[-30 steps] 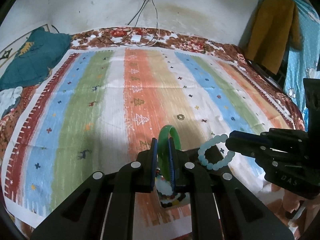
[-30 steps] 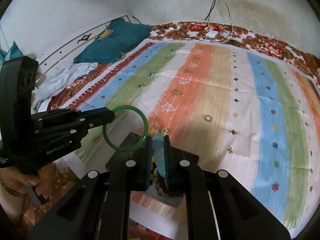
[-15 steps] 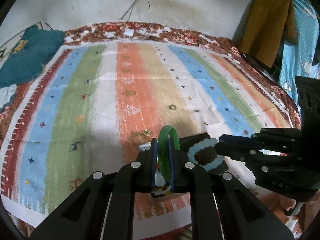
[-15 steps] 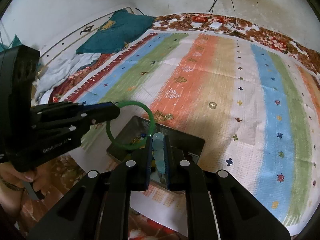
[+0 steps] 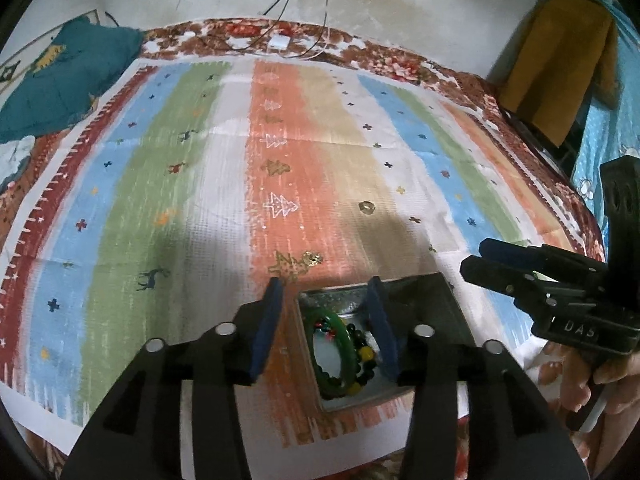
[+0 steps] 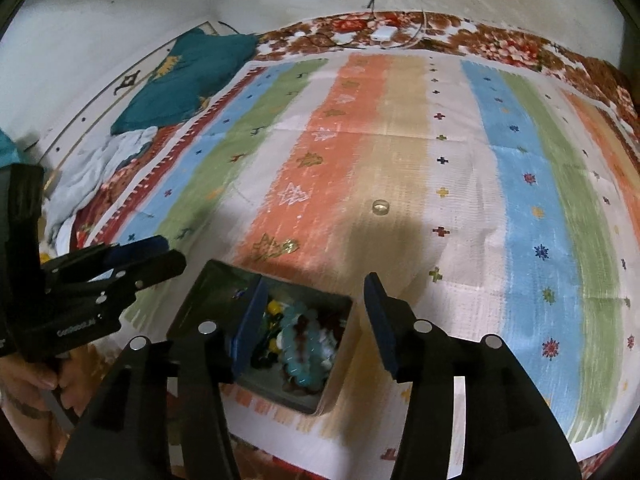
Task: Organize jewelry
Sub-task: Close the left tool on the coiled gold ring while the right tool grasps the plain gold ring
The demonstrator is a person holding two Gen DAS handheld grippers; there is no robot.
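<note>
An open jewelry box (image 5: 316,300) (image 6: 340,364) with a dark lid (image 5: 424,292) (image 6: 216,292) sits near the front edge of the striped cloth. A green bangle (image 5: 340,356) lies inside on dark and yellow beads. A light blue bead bracelet (image 6: 306,354) also lies inside. My left gripper (image 5: 326,328) is open and empty over the box. My right gripper (image 6: 316,312) is open and empty over the box. A ring (image 5: 366,208) (image 6: 380,206) and a small gold piece (image 5: 312,258) (image 6: 290,246) lie on the cloth beyond the box.
The striped cloth (image 5: 200,184) (image 6: 520,200) covers a bed with a floral sheet. A teal pillow (image 5: 60,76) (image 6: 188,76) lies at the far left. A charger and cables (image 5: 278,42) lie by the wall. Yellow and blue fabric (image 5: 560,64) hangs at the right.
Both grippers opened. The green bangle dropped from my left gripper into the box, and the light blue bracelet dropped from my right gripper into it.
</note>
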